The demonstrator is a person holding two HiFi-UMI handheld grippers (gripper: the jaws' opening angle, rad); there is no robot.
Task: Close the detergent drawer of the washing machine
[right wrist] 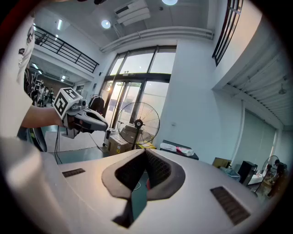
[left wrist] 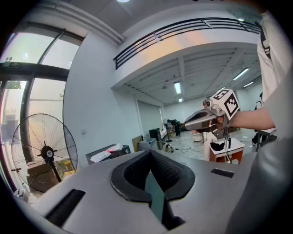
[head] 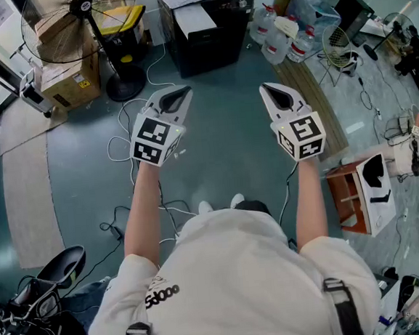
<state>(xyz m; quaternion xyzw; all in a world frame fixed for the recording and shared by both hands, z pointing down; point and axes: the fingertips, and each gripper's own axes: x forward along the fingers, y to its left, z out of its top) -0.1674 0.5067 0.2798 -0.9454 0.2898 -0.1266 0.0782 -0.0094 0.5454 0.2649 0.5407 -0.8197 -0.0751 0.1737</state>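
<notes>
No washing machine or detergent drawer shows in any view. In the head view my left gripper [head: 176,94] and right gripper [head: 276,91] are held out side by side over the grey-green floor, each with its marker cube near the wrist. Both are shut with nothing between the jaws. The left gripper view looks past its closed jaws [left wrist: 149,154] across the room at the right gripper [left wrist: 201,119]. From the right gripper view, its closed jaws [right wrist: 145,153] point toward the windows, and the left gripper [right wrist: 89,120] hangs at the left.
A standing fan [head: 82,6] and cardboard boxes [head: 71,82] stand at the far left, a black cabinet [head: 204,26] straight ahead, water bottles [head: 280,40] beside it. Cables [head: 128,137] trail over the floor. A small orange and white cabinet [head: 361,195] stands at the right.
</notes>
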